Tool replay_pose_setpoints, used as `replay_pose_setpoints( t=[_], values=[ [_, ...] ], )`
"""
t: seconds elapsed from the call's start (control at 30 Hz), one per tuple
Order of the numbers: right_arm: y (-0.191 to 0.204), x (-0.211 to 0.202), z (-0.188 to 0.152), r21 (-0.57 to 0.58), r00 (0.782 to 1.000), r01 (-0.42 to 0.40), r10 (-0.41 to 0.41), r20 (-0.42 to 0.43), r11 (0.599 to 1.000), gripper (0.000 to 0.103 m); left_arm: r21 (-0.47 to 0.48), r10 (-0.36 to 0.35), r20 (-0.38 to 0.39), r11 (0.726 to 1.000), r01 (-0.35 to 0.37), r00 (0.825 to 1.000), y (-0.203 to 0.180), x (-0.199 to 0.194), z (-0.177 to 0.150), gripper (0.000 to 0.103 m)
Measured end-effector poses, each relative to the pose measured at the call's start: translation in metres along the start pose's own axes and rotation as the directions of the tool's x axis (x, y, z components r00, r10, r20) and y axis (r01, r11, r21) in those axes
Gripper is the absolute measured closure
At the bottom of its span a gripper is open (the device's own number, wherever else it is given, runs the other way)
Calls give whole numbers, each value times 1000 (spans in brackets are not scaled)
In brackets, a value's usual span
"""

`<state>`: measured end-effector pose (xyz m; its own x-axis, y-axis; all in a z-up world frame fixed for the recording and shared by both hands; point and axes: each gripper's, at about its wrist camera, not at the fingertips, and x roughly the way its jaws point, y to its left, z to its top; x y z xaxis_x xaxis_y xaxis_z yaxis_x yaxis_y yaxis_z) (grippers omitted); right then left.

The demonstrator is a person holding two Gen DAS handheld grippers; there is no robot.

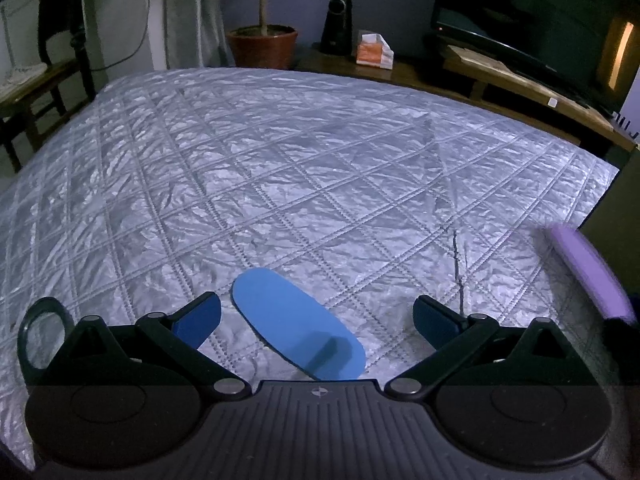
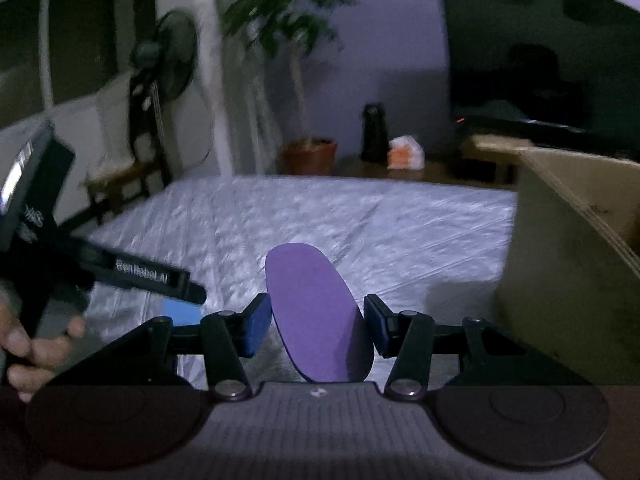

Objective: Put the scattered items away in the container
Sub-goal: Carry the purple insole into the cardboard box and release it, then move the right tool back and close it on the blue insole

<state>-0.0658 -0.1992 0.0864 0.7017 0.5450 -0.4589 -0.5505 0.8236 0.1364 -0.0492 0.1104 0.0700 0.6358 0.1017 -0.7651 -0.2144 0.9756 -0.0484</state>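
R gripper (image 2: 316, 326) is pinching a flat purple oval foam pad (image 2: 316, 312) between its blue fingers (image 2: 252, 330), holding it above the silver quilted bed cover (image 2: 360, 220), w/ the open brown cardboard box (image 2: 560, 260) standing just to its right. L gripper (image 1: 316, 318) is hovering w/ fingers spread wide, gripping nothing, over a flat blue oval foam pad (image 1: 296, 324) lying on the cover. The hand (image 2: 28, 344) holding the L gripper is showing at the left edge of the right wrist view.

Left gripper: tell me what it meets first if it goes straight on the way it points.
Probably the blue oval piece lying flat on the quilted cover, between the left gripper's open jaws; depth is uncertain.
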Motion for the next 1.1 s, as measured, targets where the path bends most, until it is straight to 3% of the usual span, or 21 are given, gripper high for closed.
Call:
replay_pose_setpoints(
  t=[0.2,0.37,0.5,0.6,0.7,0.77,0.87,0.97,1.0,1.07,1.1],
  values=[
    [-18,-80,7,78,985,94,-104,137,993,56,-6,-4,-2,1000,4,1000,0,1,1,0],
    [-57,-146,33,131,941,237,-261,216,963,56,-20,-7,0,1000,7,1000,2,-1,1,0],
    [-101,-154,37,189,909,363,-392,145,912,56,-20,-6,1,1000,6,1000,2,-2,1,0],
    [-132,-138,30,211,892,437,-451,24,874,55,-21,-3,1,1000,3,1000,4,-2,0,0],
    [-147,-126,21,230,885,463,-462,-63,856,54,-27,0,4,1000,0,1000,7,-3,1,0],
    [-140,-137,18,248,887,444,-461,14,861,52,-31,0,8,1000,0,1000,9,-5,1,0],
    [-112,-157,20,247,873,415,-460,162,876,48,-39,15,25,999,-14,1000,14,-8,4,0],
    [-60,-160,31,67,874,384,-385,297,921,44,-71,40,52,997,-36,998,23,-13,9,0],
    [-37,-157,33,-24,883,366,-338,326,930,40,-88,41,57,996,-36,998,27,-15,11,0],
    [4,-141,31,-190,922,265,-191,336,945,23,-120,43,61,992,-36,997,35,-16,14,0],
    [22,-130,27,-247,940,207,-123,318,947,22,-137,46,62,990,-37,997,40,-17,16,0]
  ],
)
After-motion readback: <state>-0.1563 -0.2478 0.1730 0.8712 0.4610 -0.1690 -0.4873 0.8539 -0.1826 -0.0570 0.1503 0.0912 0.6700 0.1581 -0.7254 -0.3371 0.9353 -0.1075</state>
